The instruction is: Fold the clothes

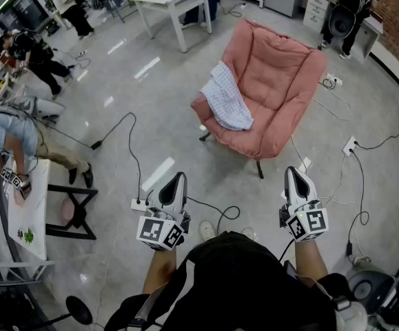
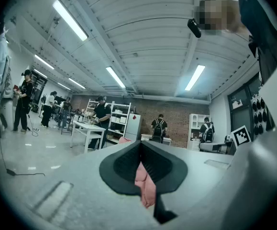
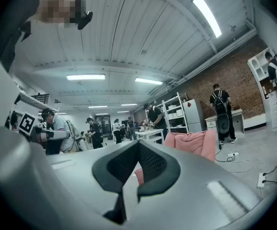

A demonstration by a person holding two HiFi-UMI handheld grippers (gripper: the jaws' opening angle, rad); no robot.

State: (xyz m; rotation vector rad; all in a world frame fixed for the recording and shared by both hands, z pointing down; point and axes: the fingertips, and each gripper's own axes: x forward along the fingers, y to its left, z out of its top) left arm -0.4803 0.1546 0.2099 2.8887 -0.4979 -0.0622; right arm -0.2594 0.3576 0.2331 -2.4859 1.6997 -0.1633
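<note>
Nothing of the folding is done yet, as far as these pictures show. The one garment in sight, a pale checked cloth (image 1: 227, 98), lies rumpled over the arm and seat edge of the pink armchair (image 1: 285, 74). That puts it at about 12 o'clock from the person and on the chair's 9 o'clock side. It is bunched and unfolded, with one end hanging down the front of the arm.

The left gripper (image 1: 177, 179) and the right gripper (image 1: 293, 174) are both held out level over the bare floor (image 1: 116, 95), well apart from the chair. Each has its jaws pressed together with nothing between them. The pink sliver showing under the closed jaws in each gripper view looks to be the distant armchair, not something held.

So the whole job is left, by my reading. The person has to walk up to the chair, take the cloth off it and spread it flat somewhere (the seat cushion seems the nearest flat place). After that come the folds themselves.
</note>
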